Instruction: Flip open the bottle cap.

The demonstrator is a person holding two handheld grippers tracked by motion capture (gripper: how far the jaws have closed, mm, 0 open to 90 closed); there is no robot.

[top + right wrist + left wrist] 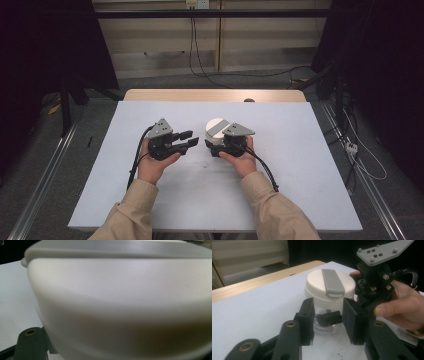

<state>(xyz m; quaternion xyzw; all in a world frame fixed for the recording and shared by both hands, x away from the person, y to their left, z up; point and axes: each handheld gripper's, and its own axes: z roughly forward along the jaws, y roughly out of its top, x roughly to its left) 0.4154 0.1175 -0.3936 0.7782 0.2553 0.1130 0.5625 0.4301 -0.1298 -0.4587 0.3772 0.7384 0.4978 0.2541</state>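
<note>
A small clear container with a round white lid (pixel 216 126) and a grey tab stands upright mid-table. In the left gripper view the lid (pixel 329 287) sits just beyond my jaws, above the clear body (pixel 324 328). My right gripper (pixel 211 148) reaches in from the right and is shut on the clear body under the lid; one of its fingers (pixel 329 317) shows against the body. The lid (pixel 125 302) looms very close in the right gripper view. My left gripper (pixel 192 139) is open just left of the container, not touching it.
A white sheet (pixel 300 190) covers the wooden table (pixel 150 95). A small dark thing (pixel 248 100) lies at the far edge. Metal rails (pixel 45 175) run along both sides on the floor, with cables (pixel 360 160) at the right.
</note>
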